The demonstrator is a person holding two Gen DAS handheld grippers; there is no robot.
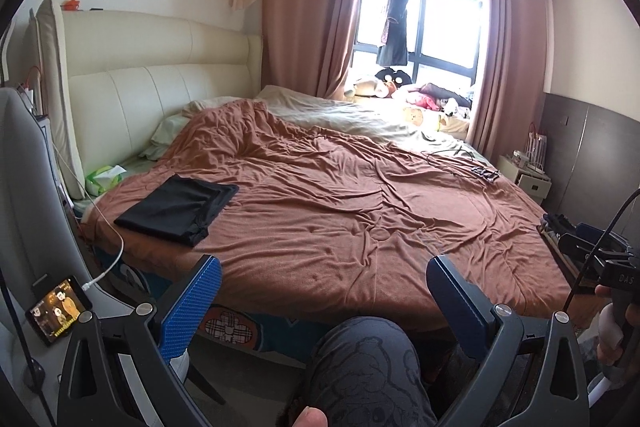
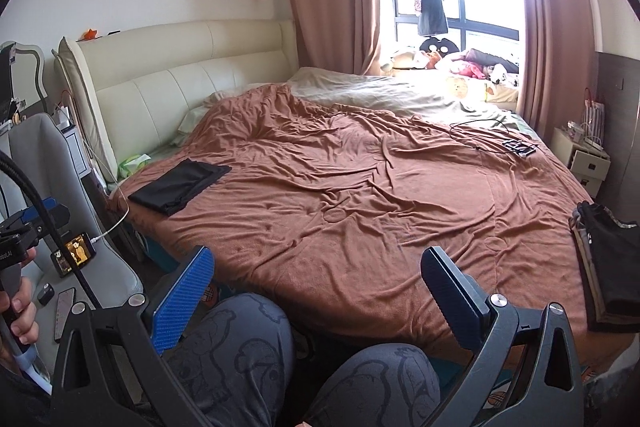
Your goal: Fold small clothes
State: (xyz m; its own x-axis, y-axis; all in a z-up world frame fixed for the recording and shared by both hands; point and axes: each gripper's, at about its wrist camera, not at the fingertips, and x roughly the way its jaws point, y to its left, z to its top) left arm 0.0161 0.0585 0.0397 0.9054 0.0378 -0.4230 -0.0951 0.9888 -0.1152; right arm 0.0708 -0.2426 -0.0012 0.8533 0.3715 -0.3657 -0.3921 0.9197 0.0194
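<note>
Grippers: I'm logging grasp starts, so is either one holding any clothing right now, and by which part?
Nothing is held. The left gripper and right gripper are both open and empty above the bed; the folded black garment lies untouched.

1. The left hand-held gripper (image 1: 322, 293) has dark grey frame arms with triangular cut-outs and round silver screws.
2. Its fingers (image 1: 191, 307) carry blue pads with a fine woven texture.
3. The right hand-held gripper (image 2: 316, 287) looks the same; a black cable runs from its handle.
4. The person wears grey trousers (image 2: 240, 355) printed with cartoon bear outlines.
</note>
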